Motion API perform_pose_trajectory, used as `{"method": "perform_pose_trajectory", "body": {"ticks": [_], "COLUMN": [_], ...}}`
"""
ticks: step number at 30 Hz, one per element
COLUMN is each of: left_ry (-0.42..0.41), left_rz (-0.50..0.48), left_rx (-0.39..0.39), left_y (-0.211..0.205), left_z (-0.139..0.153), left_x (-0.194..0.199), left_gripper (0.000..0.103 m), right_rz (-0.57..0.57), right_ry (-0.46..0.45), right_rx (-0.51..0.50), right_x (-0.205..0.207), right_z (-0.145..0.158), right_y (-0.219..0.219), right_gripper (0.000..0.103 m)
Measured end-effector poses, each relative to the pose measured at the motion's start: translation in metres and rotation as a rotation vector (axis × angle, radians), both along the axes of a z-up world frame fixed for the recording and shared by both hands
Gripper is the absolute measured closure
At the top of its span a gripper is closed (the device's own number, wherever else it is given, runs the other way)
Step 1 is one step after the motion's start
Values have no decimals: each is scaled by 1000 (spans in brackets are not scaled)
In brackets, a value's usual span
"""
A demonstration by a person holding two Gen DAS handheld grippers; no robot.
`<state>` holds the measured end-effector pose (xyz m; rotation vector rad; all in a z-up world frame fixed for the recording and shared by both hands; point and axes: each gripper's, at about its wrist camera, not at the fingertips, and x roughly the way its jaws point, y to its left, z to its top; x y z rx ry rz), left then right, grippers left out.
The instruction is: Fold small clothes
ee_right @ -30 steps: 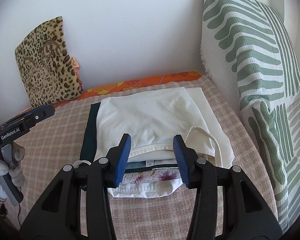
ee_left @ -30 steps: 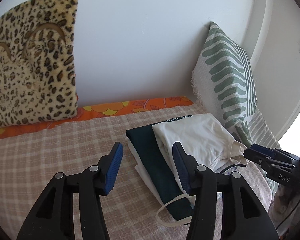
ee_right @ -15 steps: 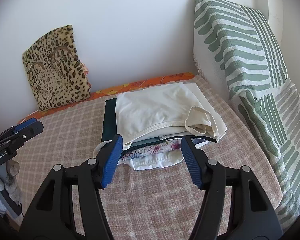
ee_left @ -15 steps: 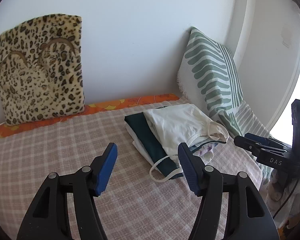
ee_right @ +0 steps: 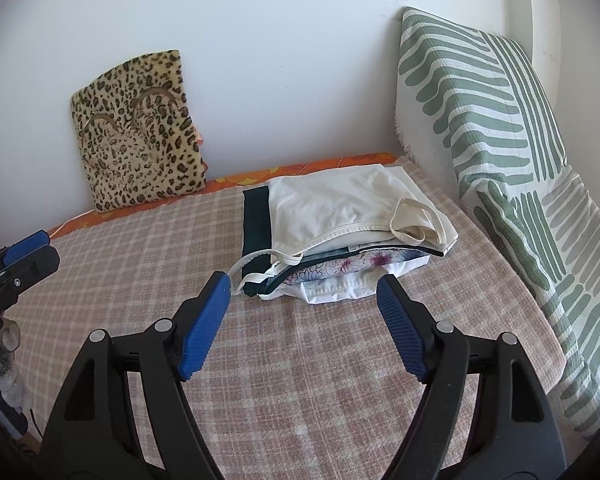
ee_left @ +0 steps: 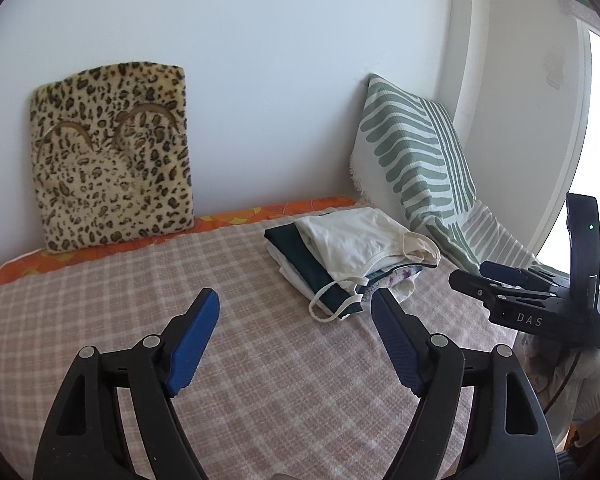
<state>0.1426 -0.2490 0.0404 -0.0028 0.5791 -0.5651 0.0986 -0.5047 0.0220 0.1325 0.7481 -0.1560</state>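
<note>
A stack of folded small clothes (ee_right: 340,232) lies on the checked bed cover (ee_right: 140,264), a cream top (ee_left: 356,236) uppermost, a dark green piece (ee_right: 255,220) and a floral piece (ee_right: 348,264) below it. A white strap loop (ee_left: 332,308) hangs out at the front. My left gripper (ee_left: 296,312) is open and empty, in front of and left of the stack, and it also shows in the right wrist view (ee_right: 24,260). My right gripper (ee_right: 304,292) is open and empty, just in front of the stack, and it also shows in the left wrist view (ee_left: 484,280).
A leopard-print cushion (ee_left: 112,160) leans on the white wall at the back left. A green striped pillow (ee_right: 480,120) leans at the right of the bed. An orange sheet edge (ee_left: 260,212) runs along the wall.
Both grippers have pulled back from the stack and opened wider. The stack lies still.
</note>
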Motion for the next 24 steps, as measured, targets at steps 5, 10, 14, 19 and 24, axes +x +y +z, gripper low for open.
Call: {"method": "perform_pose_trajectory", "body": {"ticks": [5,10,14,19,24], "left_ry": [-22,28,46,19,17], "left_rz": [4,0,21,49,92], "left_rx": [19,-4,3,3,66], "left_y": [15,33,45,59,62], "left_z": [-6,-19,-30,-39,-46], "left_x": [-16,-22,-25,-30,-30], "left_gripper": [23,22,22,22,21], "right_rz": [-19,-32,-61,-88,-79], "right_ry": [-10,-37,-62,-78,-79], "right_rx": [-25,-57,-73,-77,-113], "right_x": [-10,-23,-31,-36,-36], "right_z": [-3,-2,-2,-6,-11], "right_y": [15,30,37,46,60], "right_gripper": [18,10,4,1,1]}}
